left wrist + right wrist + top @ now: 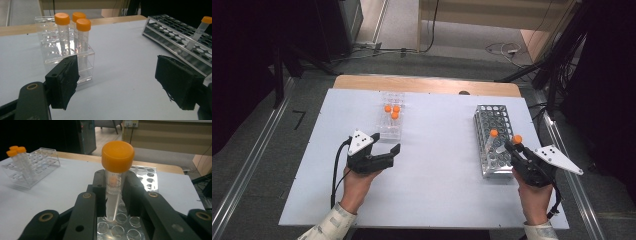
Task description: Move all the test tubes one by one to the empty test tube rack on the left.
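My right gripper (515,147) is shut on a clear tube with an orange cap (117,156), held upright by its upper body, its tip just above the holes of the metal rack (147,173). In the high view that held tube (517,139) is at the near right corner of the metal rack (492,116). A second orange-capped tube (492,137) leans in the same rack. My left gripper (387,142) stands open and holds nothing, just short of the clear plastic rack (53,53), which carries three orange-capped tubes (83,25).
Both racks stand on a white board (437,175) laid over a wooden table (427,84). Between the racks the board is bare. Dark stands and cables (507,49) lie on the floor beyond the far edge.
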Demonstrator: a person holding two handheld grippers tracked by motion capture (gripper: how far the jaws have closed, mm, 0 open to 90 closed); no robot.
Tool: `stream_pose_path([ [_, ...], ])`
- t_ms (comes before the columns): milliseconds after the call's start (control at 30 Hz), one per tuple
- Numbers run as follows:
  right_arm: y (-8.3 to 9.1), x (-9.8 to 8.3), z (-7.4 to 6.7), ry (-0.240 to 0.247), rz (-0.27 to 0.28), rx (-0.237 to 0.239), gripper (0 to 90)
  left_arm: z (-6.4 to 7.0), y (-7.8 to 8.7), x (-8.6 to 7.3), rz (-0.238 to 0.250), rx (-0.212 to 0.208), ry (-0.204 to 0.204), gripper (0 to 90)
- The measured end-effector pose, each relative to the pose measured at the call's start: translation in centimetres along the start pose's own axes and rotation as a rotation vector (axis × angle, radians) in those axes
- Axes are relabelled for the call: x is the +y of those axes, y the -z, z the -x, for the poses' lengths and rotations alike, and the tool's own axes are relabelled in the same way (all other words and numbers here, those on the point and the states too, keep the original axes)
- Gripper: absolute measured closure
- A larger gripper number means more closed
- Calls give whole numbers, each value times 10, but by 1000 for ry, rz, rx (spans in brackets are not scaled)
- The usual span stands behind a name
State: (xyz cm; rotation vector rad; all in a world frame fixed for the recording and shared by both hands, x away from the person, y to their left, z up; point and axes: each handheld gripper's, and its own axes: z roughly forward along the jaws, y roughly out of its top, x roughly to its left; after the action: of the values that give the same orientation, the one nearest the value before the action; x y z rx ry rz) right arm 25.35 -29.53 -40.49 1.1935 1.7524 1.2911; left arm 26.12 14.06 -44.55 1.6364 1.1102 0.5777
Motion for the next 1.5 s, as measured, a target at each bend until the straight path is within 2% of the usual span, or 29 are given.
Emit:
stream_pose_path([
  [333, 2, -1, -23, 32, -13, 77, 717, 3, 0, 1, 2, -8, -3, 188],
  [433, -2, -3, -30, 33, -25, 112, 717, 4, 1, 1, 3, -12, -5, 188],
  [800, -19, -11, -57, 69, -73, 185, 717, 11, 1, 2, 6, -33, -13, 189],
  [1100, -32, -15, -77, 95, -102, 237, 718, 23, 1, 5, 7, -73, -31, 189],
  [1500, -51, -22, -104, 141, -137, 282, 718, 46, 1, 11, 21, -155, -61, 198],
])
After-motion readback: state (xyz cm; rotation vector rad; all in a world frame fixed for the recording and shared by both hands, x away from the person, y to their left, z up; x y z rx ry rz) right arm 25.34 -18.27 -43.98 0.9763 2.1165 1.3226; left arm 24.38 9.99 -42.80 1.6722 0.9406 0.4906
